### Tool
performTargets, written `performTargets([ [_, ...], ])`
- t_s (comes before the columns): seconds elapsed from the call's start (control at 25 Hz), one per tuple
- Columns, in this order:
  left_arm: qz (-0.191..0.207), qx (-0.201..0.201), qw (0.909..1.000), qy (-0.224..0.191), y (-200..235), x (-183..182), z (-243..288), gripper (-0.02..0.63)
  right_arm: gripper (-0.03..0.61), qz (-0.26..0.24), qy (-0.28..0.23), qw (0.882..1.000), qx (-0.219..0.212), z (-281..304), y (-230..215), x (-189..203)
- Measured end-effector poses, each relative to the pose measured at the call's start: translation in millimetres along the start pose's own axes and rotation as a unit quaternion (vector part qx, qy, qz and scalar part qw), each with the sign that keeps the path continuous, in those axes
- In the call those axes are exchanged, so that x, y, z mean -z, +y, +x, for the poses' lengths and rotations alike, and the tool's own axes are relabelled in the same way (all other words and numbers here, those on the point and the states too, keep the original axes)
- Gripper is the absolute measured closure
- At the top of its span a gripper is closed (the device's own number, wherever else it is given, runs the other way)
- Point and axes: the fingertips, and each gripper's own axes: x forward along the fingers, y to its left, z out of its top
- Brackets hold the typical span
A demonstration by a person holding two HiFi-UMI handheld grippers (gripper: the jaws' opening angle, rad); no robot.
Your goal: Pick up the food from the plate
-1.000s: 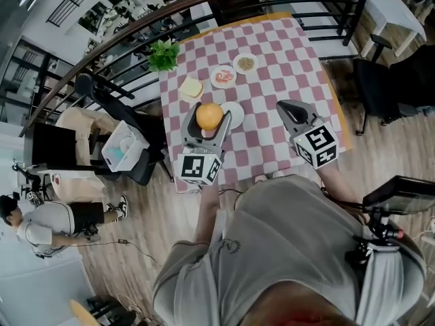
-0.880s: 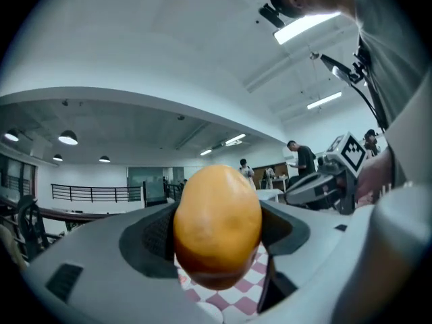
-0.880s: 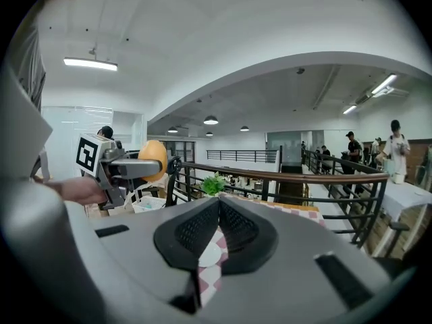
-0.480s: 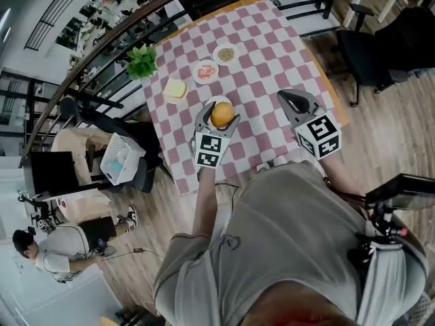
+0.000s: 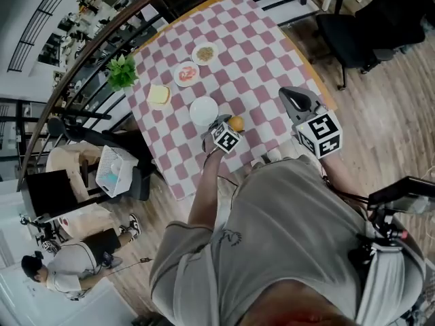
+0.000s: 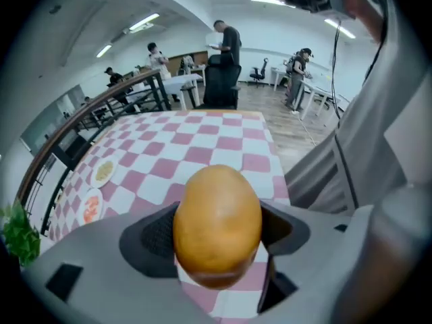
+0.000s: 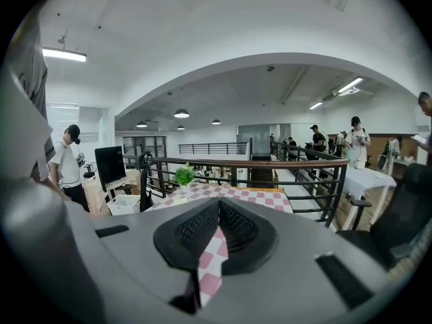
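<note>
A round orange-brown piece of food (image 6: 217, 214) sits between the dark pads of my left gripper (image 5: 231, 126), which is shut on it. In the head view the food (image 5: 236, 122) hangs over the pink-and-white checked table (image 5: 262, 60), just right of an empty white plate (image 5: 203, 111). My right gripper (image 5: 291, 98) hovers over the table's near right part. Its pads (image 7: 202, 231) are shut on each other with nothing between them.
Farther back on the table lie a plate with red food (image 5: 185, 74), a plate with grainy food (image 5: 204, 53), a yellow slice (image 5: 159, 95) and a small green plant (image 5: 122, 70). A black railing (image 5: 81, 60) runs along the table's far side. A dark chair (image 5: 367, 19) stands at the right.
My left gripper has carried the orange-brown food off the white plate and to the right of it, turning as it went. The plate is now bare. The right gripper has kept its place.
</note>
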Motion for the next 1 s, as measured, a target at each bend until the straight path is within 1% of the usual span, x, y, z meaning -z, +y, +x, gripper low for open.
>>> performTargets([
  [0.12,0.023,0.039,0.9977,0.049,-17.6,24.7,36.9,0.264,0.565,0.001,0.001,1.000,0.012,-6.1,-8.8,2.1],
  [0.28,0.034,0.084,0.9906,0.102,-35.9,53.4,69.6,0.264,0.565,0.002,0.010,1.000,0.023,-12.1,-15.4,7.4],
  [0.4,0.041,0.105,0.9844,0.135,-44.9,69.4,86.3,0.264,0.565,0.002,0.014,1.000,0.027,-14.5,-16.2,10.2],
  [0.48,0.047,0.102,0.9820,0.152,-47.3,79.9,97.6,0.264,0.565,0.003,0.016,1.000,0.026,-14.5,-16.0,11.1],
  [0.6,0.045,0.085,0.9842,0.149,-44.9,82.7,103.1,0.264,0.565,0.005,0.013,1.000,0.024,-14.2,-14.5,9.6],
  [1.0,0.044,0.083,0.9858,0.139,-46.4,82.0,102.2,0.262,0.565,0.003,0.013,1.000,0.006,-8.5,-1.3,9.0],
])
